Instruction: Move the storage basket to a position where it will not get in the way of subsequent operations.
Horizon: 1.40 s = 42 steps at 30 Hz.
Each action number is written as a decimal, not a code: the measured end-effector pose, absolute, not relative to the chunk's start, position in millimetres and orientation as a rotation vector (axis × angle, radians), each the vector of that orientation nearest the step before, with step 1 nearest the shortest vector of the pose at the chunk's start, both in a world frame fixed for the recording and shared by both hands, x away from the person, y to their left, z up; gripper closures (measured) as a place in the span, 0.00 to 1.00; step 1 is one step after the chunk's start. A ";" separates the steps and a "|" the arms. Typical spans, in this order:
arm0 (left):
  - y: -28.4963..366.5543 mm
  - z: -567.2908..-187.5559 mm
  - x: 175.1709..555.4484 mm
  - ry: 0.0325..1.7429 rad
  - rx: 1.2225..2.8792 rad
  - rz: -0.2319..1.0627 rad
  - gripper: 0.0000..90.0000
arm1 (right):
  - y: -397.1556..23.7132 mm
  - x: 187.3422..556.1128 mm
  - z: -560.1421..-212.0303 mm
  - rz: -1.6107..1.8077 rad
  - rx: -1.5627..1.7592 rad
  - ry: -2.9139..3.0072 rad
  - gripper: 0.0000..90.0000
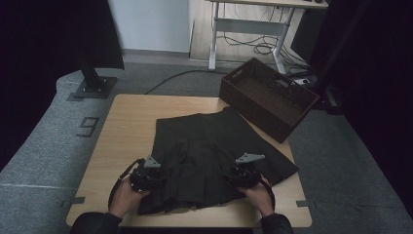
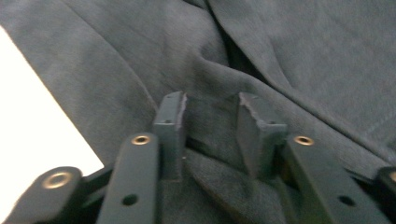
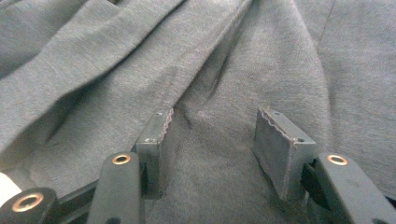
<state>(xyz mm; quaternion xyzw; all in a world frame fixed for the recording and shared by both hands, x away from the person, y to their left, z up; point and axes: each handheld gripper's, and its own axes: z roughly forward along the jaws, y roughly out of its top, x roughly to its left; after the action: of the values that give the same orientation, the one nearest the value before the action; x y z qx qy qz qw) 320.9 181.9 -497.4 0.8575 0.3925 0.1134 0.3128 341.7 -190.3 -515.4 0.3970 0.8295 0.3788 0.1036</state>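
Your dark grey pleated fabric skirt (image 1: 214, 156) lies spread flat on the light wooden table (image 1: 126, 126), filling the centre and lower middle of the high view, with its narrower waist end toward the top of the frame and its wide hem toward the bottom edge.

Your left gripper (image 1: 146, 176) sits at the lower left of that view, on the skirt's near left corner. In the left gripper view (image 2: 210, 126) its jaws stand part-way apart with a raised fold of the dark cloth between them; the pads look close against that fold, but you cannot tell for certain whether they press on it. A bright strip of bare table shows at the left edge of that frame.

Your right gripper (image 1: 246, 174) rests at the lower centre-right of the high view, on the skirt near its right hem. In the right gripper view (image 3: 212, 135) its jaws are clearly spread, the cloth lying flat between them and untouched by the pads.

A dark brown woven rectangular basket (image 1: 268, 97) stands at the upper right of the high view, on the table's far right corner, just beside the skirt's upper right edge.
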 end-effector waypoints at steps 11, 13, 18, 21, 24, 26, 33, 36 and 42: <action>187.3 -508.7 329.2 1.082 2.266 0.346 0.59 | -147.0 327.5 -500.8 1.214 1.036 2.550 0.57; 192.2 -513.5 331.1 1.107 2.267 0.358 0.58 | -132.1 326.7 -501.4 1.222 0.995 2.583 0.56; 200.1 -524.8 331.6 1.140 2.256 0.351 0.55 | -90.4 324.9 -506.9 1.249 0.923 2.660 0.53; 199.6 -530.7 331.0 1.132 2.257 0.363 0.54 | -70.0 324.1 -509.0 1.261 0.883 2.697 0.53; 198.1 -531.3 330.2 1.119 2.268 0.385 0.56 | -49.8 325.4 -506.4 1.279 0.835 2.721 0.53; 198.6 -531.3 330.4 1.112 2.273 0.383 0.56 | -40.3 327.5 -502.5 1.272 0.827 2.725 0.51; 202.0 -532.6 329.7 1.108 2.257 0.387 0.56 | -13.0 331.2 -501.3 1.253 0.836 2.726 0.43; 203.3 -533.2 329.2 1.107 2.250 0.390 0.56 | -4.9 329.5 -510.6 1.177 0.849 2.736 0.52; 204.4 -533.7 328.7 1.106 2.245 0.391 0.56 | -8.2 322.9 -516.5 1.103 0.853 2.723 0.98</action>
<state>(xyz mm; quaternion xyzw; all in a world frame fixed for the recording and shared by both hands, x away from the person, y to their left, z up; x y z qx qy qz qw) 328.7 204.4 -533.7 0.8455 0.4165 0.1474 0.2998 322.9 -8.2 -516.5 0.2787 0.8893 0.3602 0.0411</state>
